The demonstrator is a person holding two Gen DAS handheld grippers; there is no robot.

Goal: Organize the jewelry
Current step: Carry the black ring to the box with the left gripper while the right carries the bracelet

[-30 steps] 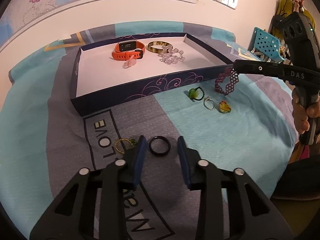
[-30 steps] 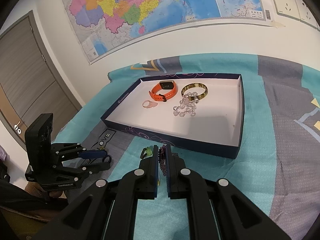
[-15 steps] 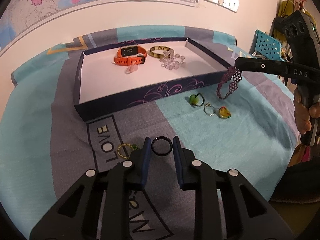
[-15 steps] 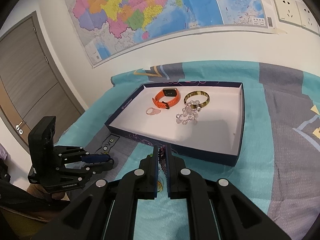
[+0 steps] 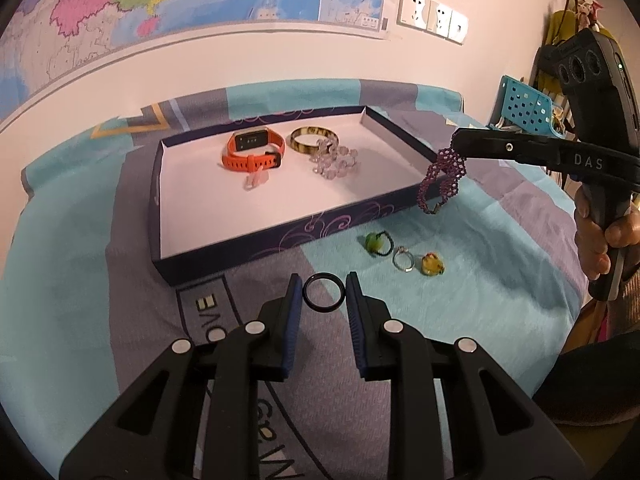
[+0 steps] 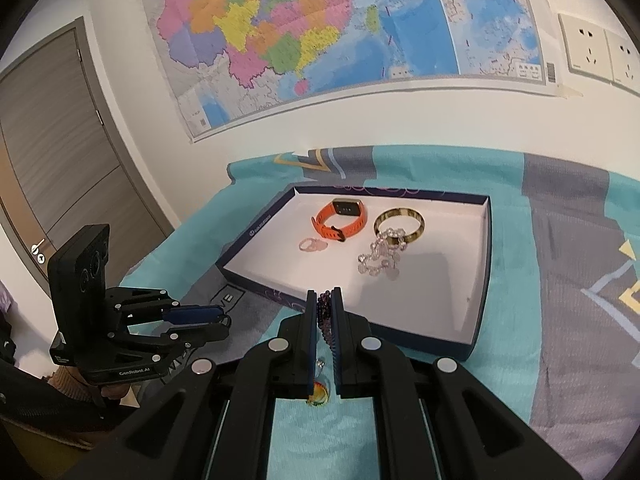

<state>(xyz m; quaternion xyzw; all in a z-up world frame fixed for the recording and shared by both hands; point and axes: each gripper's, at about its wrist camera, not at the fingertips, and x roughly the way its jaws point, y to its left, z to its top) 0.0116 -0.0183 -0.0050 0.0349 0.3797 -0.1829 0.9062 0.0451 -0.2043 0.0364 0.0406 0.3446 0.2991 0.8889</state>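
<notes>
My left gripper (image 5: 322, 292) is shut on a black ring (image 5: 323, 298), whose sides touch both blue pads just above the cloth. My right gripper (image 5: 456, 146) is shut on a purple beaded bracelet (image 5: 442, 180) that dangles over the right front corner of the dark blue box (image 5: 280, 240). In the right wrist view the bracelet (image 6: 325, 312) shows between the fingers of the right gripper (image 6: 325, 300). The box's white floor holds an orange watch band (image 5: 254, 152), an amber bangle (image 5: 314, 140), a clear bead bracelet (image 5: 334, 160) and a pink ring (image 5: 256, 180).
A green ring (image 5: 376, 243), a silver ring (image 5: 402, 260) and a yellow ring (image 5: 432, 265) lie on the teal and grey cloth in front of the box. A blue perforated basket (image 5: 520, 108) stands at the far right. A person's hand (image 5: 600, 240) grips the right handle.
The left jaws have narrowed onto the black ring and lifted it forward towards the box. The right gripper has risen with the purple bracelet, from the cloth towards the box corner.
</notes>
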